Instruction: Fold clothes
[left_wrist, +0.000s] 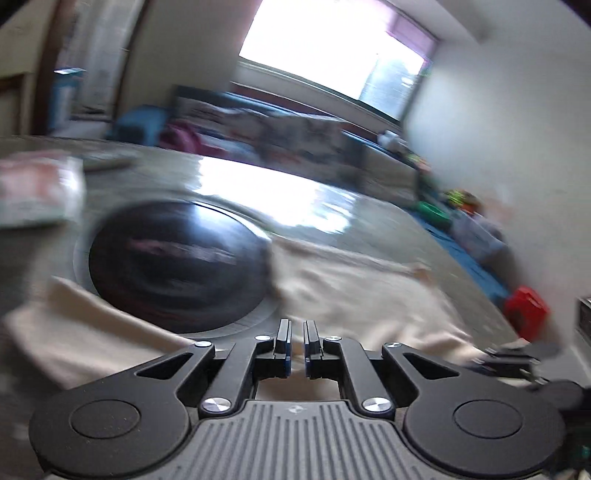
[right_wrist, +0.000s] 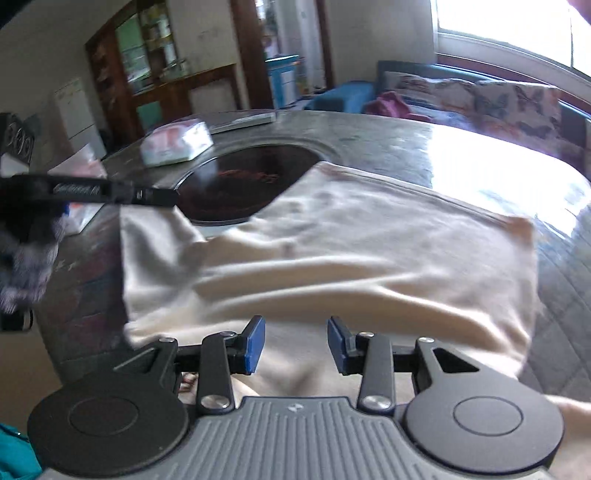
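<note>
Stone-grey round tabletop (right_wrist: 388, 140) with a glossy surface fills most of both views, and strong window glare is reflected on its far side. A cream-coloured cloth garment (right_wrist: 332, 258) is spread over the near part of this table, rumpled into soft ridges, with one edge laid over the rim of a dark circular glass inset (right_wrist: 236, 184) set in the middle of the tabletop. In the left wrist view the same cream garment (left_wrist: 362, 295) is seen just beyond and under the fingers, much blurred. A white and pink soft packet (right_wrist: 177, 144) is seen lying on the table beyond the dark inset, well apart from the garment. A patterned sofa (right_wrist: 480, 99) is visible behind the table under the window.

The right gripper (right_wrist: 296, 341) is held low over the near edge of the garment with its blue-padded fingers (right_wrist: 255, 343) standing apart; nothing is clamped between them. The left gripper (left_wrist: 297, 341) is seen with its fingers drawn nearly together, a thin gap left, and no cloth is visible between them. It also appears at the left edge of the right wrist view, by the garment's left corner.
</note>
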